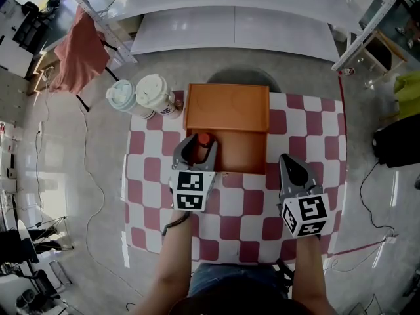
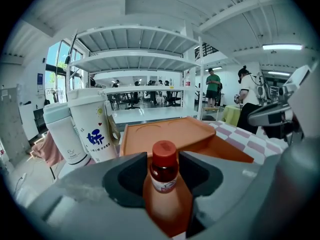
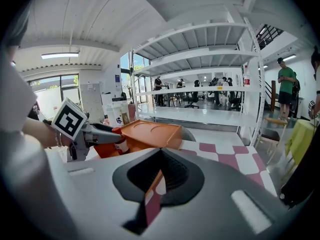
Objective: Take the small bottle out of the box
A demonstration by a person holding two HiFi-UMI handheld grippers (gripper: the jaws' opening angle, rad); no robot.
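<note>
The small bottle (image 1: 204, 138) (image 2: 164, 171), red-capped with a white label, stands upright in the near left part of the open orange box (image 1: 241, 151) (image 2: 170, 134). My left gripper (image 1: 195, 149) (image 2: 163, 165) reaches into the box with its jaws spread on either side of the bottle; narrow gaps show and the pads do not press on it. The right gripper view has the bottle (image 3: 120, 144) between the left gripper's (image 3: 97, 134) fingers. My right gripper (image 1: 293, 169) (image 3: 160, 159) rests over the checkered table right of the box, its jaws shut with nothing in them.
The box's lid (image 1: 228, 107) lies open at the far side. Two lidded paper cups (image 1: 123, 97) (image 1: 155, 94) stand at the table's far left corner. The red-and-white checkered table (image 1: 246, 212) is small. A long white bench (image 1: 236, 25) runs beyond it.
</note>
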